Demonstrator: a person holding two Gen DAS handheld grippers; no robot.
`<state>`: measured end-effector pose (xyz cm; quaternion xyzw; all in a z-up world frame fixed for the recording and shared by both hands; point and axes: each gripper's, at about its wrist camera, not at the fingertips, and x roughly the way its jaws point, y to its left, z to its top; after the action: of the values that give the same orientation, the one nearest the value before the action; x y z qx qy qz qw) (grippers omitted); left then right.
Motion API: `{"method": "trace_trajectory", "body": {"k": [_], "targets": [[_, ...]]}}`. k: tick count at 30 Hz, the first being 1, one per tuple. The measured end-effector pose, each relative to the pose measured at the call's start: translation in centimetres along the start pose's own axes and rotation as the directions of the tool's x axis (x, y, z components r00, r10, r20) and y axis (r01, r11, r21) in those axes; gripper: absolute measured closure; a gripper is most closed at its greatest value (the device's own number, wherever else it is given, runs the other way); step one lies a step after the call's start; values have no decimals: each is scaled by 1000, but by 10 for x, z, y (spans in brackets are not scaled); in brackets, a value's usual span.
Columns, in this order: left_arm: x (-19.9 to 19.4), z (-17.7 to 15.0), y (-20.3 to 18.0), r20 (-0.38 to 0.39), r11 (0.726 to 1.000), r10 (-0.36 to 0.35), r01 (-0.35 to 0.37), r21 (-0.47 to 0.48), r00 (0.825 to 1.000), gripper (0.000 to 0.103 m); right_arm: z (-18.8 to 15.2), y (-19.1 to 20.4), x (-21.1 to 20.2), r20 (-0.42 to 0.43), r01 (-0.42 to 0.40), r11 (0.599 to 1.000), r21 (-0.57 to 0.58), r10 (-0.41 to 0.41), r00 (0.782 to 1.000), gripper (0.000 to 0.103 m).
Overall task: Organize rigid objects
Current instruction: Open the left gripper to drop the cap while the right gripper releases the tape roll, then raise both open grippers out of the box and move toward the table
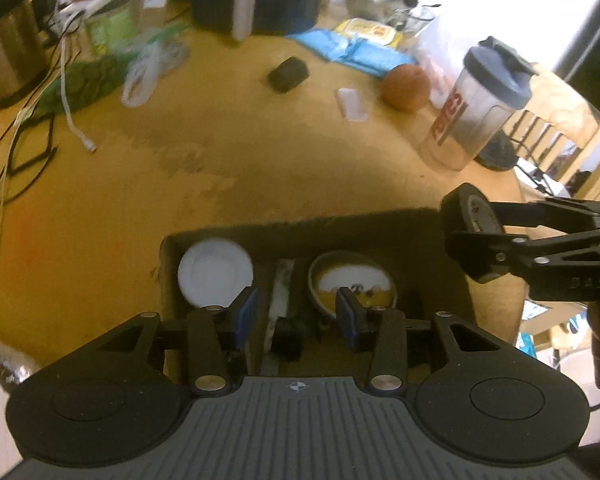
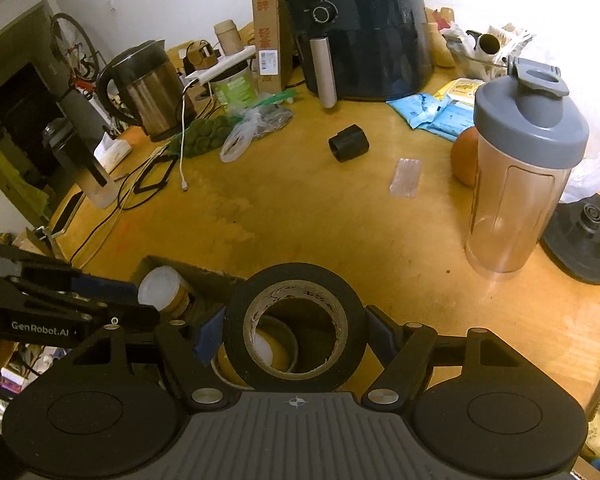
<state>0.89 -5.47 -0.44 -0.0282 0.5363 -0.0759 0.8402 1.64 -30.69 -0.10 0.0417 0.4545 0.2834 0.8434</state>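
Right wrist: right gripper point(image 2: 296, 332) jaws clamp tape roll point(image 2: 296, 330) above box point(image 1: 440, 232) edge; left gripper point(image 1: 296, 314) jaws apart.

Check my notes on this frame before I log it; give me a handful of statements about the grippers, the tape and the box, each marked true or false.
1. The right gripper is shut on a roll of black tape. True.
2. The left gripper holds the white lid. False: its jaws are open and empty, above the cardboard box.
3. The roll of black tape already lies inside the box. False: it is held in the air, over the box's right part.
4. A white-lidded jar sits in the box's left part. True.
5. The shaker bottle lies on its side. False: it stands upright on the table, lid on.
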Motion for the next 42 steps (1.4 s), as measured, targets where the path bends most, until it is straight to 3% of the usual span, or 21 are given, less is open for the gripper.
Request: {"method": "trace_trajectory", "body": {"k": [22, 24, 28, 35, 42], "targets": [[-19, -22, 17, 19, 985, 98, -95, -144, 995, 60, 5, 24, 13, -48, -104, 990, -99, 99, 994, 27], [-21, -23, 21, 22, 981, 108, -103, -162, 994, 60, 7, 31, 16, -49, -109, 986, -123, 103, 993, 24], [-23, -24, 26, 25, 977, 117, -111, -182, 993, 59, 11, 41, 19, -43, -112, 979, -167, 107, 993, 8], [-21, -20, 27, 29, 978, 113, -106, -179, 993, 59, 11, 41, 27, -77, -82, 982, -170, 70, 995, 0], [-16, -8, 28, 35, 984, 101, -95, -149, 994, 59, 11, 33, 32, -86, -29, 990, -136, 18, 996, 0]]}}
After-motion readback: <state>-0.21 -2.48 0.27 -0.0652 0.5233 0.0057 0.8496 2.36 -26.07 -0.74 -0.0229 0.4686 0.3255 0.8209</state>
